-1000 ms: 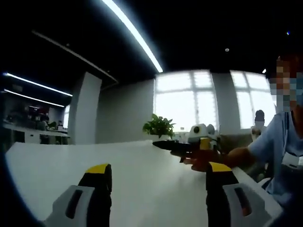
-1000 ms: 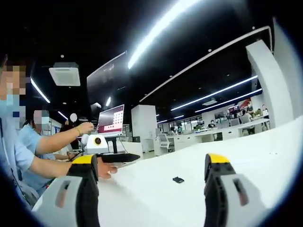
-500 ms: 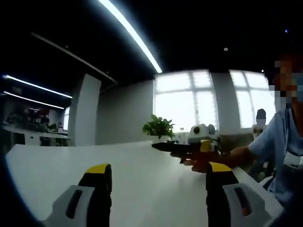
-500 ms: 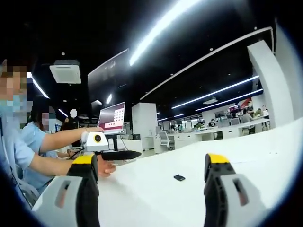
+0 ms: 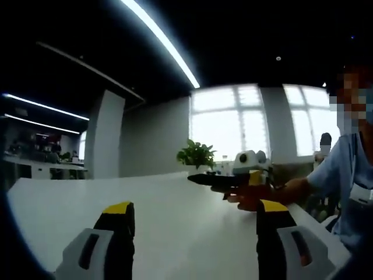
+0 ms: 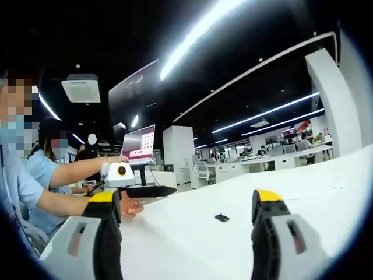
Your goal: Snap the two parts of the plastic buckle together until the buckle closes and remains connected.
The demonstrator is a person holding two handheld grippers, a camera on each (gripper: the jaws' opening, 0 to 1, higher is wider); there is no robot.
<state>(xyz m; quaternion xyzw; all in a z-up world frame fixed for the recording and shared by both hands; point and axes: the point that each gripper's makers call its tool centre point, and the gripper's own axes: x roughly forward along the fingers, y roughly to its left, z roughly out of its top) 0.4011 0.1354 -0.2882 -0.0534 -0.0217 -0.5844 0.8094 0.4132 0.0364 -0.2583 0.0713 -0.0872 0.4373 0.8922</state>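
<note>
A small black buckle part [image 6: 221, 217] lies on the white table [image 6: 326, 186], ahead of my right gripper [image 6: 186, 198] and between its jaws' lines. That gripper is open and holds nothing. In the left gripper view, my left gripper [image 5: 196, 207] also stands open and empty over the bare table [image 5: 70, 204]. Each gripper shows in the other's view. The right gripper [image 5: 201, 179] comes in from the right in a hand. The left gripper [image 6: 166, 191] comes in from the left, hovering above the table edge.
A potted plant [image 5: 196, 156] stands at the table's far edge before bright windows. A monitor [image 6: 138, 146] and seated people are at the left in the right gripper view. Office desks [image 6: 274, 160] stretch behind the table.
Both views have shifted only slightly. Both grippers stay open and empty, and the black buckle part lies where it was.
</note>
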